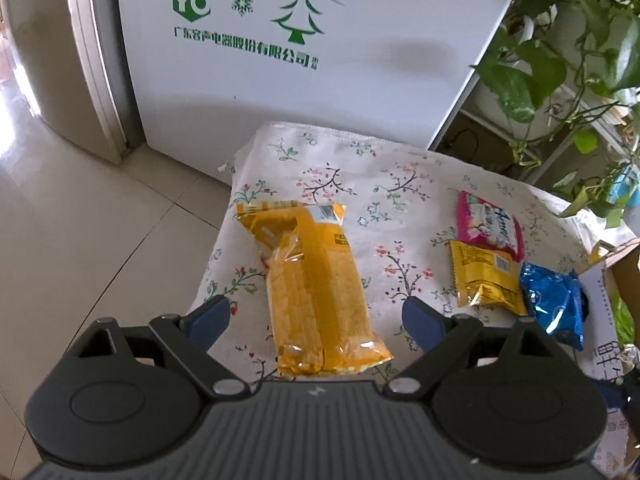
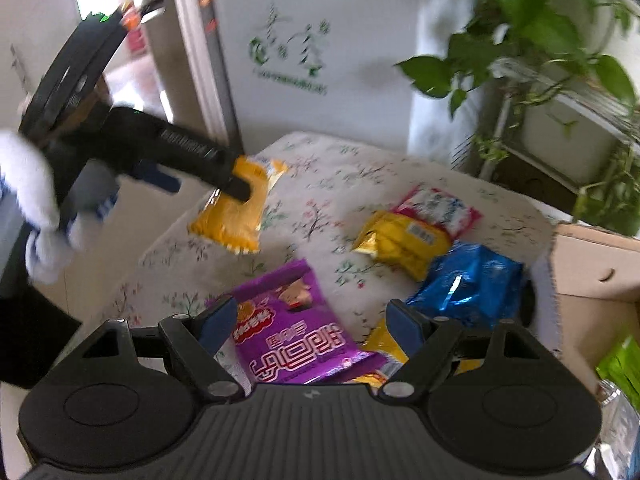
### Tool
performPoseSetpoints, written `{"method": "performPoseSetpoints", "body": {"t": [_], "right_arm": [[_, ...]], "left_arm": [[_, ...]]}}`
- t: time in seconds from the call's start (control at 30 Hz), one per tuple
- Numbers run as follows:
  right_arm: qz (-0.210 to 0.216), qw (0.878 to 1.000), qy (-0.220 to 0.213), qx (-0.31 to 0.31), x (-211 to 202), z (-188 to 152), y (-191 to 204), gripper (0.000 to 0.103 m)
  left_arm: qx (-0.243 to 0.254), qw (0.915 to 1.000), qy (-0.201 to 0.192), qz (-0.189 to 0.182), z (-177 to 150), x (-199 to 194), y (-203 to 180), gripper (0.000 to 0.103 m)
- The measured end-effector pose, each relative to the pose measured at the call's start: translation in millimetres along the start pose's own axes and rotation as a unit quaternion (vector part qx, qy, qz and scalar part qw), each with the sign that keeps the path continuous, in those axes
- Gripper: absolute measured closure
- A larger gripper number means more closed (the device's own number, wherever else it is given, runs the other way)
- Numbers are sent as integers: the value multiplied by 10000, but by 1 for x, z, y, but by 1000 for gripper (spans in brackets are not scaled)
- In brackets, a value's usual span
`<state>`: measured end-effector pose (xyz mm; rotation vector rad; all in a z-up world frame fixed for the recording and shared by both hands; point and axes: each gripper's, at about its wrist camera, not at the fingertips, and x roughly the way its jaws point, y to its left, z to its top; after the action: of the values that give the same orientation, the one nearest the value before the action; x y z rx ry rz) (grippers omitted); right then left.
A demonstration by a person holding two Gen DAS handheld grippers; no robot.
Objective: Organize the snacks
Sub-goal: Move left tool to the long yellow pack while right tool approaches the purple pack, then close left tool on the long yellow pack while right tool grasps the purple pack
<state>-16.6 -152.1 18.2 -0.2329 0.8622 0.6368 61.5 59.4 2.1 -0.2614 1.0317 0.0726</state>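
left wrist view: left gripper (image 1: 316,320) released, blue pads spread wide to either side of a long orange snack pack (image 1: 316,280) in the lower middle of the frame; pads apart from the wrapper, nothing clamped. pack lying flat on a floral cloth over the table (image 1: 360,168), one end toward the camera, the other toward the upper left. right of centre, a tight cluster: pink packet (image 1: 490,230) uppermost, small yellow packet (image 1: 486,280) just below and touching it, blue foil packet (image 1: 554,300) against the yellow one's right edge. white appliance panel with green tree print (image 1: 300,40) filling the upper middle, leafy plant (image 1: 568,60) at upper right, pale tiled floor (image 1: 80,240) at left.

right wrist view, somewhat blurred: right gripper (image 2: 312,326) also released, pads wide apart, with a purple snack bag (image 2: 292,332) lying on the cloth between and below them, lower centre; contact with the pads not clear, no squeeze visible. another yellow wrapper (image 2: 384,342) peeking out at the purple bag's right edge. blue foil packet at right of centre, yellow packet above it, pink packet behind. cardboard box (image 2: 592,272) at the right edge. person's gloved hand (image 2: 36,208) at far left holding the other gripper over the orange pack.
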Motion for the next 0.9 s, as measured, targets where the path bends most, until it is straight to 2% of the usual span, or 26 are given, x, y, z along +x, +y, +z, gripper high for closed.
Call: {"method": "performPoseSetpoints", "body": {"t": [0.1,0.3,0.5,0.77,0.83,0.9], "right_arm": [[91,9998,75,-187,8,-2,5,10],[3,9982,302,-517,29,-4,12,9],[-96,9964,309,-781,40,-8,21,8],[-174,9963,409,-733,58,-15,33,5],[-198,9968,381,-669,58,-15,33,5],[-179,9972,415,-602,58,-14,32,5]], "left_arm": [[16,10000,94,24,2,9,-1,10],[206,9995,218,77,5,27,-9,10],[444,9985,291,160,5,40,-16,10],[552,9968,389,421,3,58,-12,6],[573,9965,397,467,0,60,-12,1],[570,9965,380,478,-1,60,-12,0]]}}
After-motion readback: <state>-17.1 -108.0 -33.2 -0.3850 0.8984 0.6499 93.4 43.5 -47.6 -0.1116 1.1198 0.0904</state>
